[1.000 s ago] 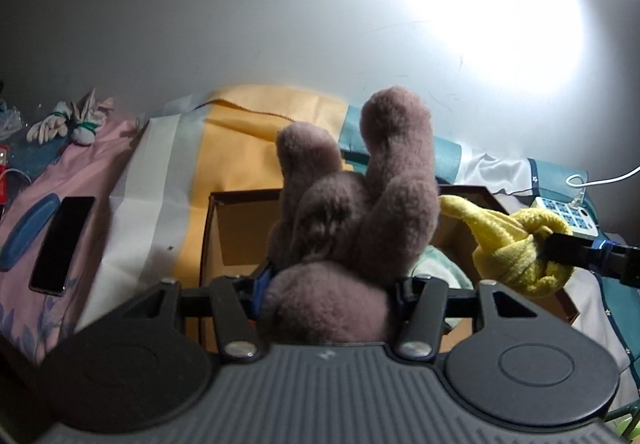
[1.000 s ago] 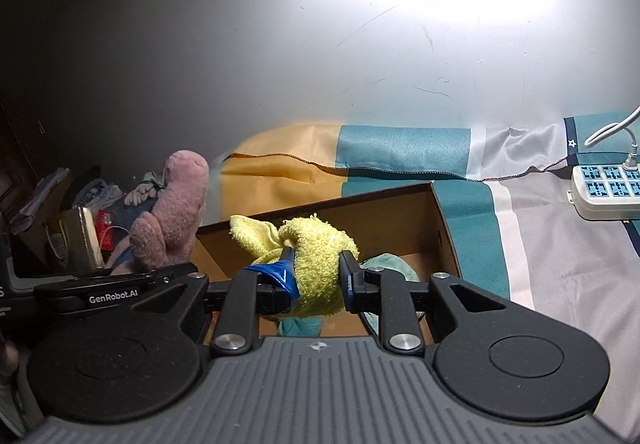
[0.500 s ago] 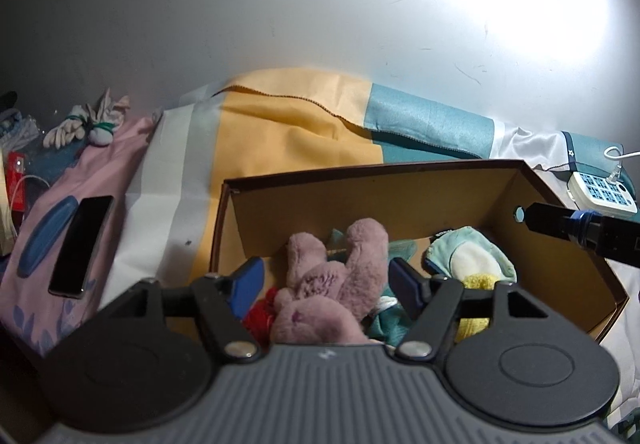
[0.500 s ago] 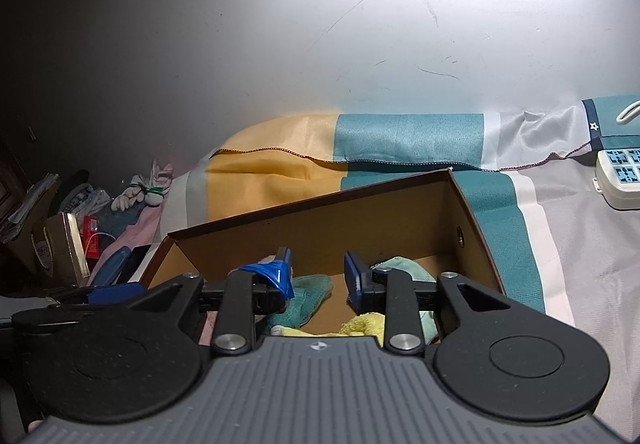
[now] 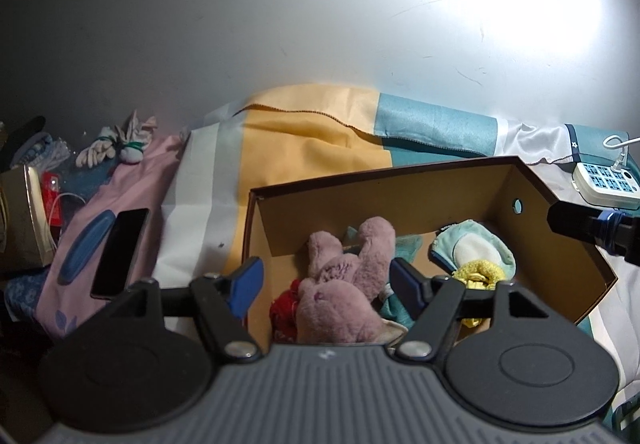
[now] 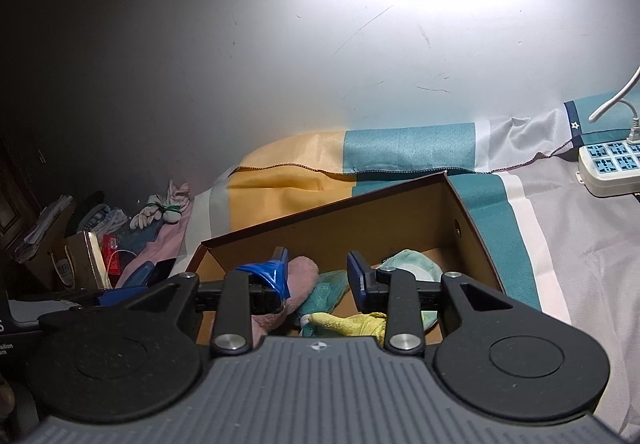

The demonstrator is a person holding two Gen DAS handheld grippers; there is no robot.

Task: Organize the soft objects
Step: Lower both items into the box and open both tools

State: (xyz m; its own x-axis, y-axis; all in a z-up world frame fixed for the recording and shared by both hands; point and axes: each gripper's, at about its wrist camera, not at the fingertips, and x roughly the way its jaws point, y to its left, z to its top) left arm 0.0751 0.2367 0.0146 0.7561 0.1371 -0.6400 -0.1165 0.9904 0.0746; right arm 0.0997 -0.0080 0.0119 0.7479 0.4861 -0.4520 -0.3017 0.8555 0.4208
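Cardboard box [image 5: 384,200] is seen at lower centre of the left wrist view, resting on the striped bedsheet [image 5: 312,132]. Inside it, the pink plush toy [image 5: 344,284] and yellow cloth [image 5: 478,271] are lodged. Both the left gripper [image 5: 326,280] and right gripper [image 6: 318,272] are held open above it, jaws just widened, nothing clamped.
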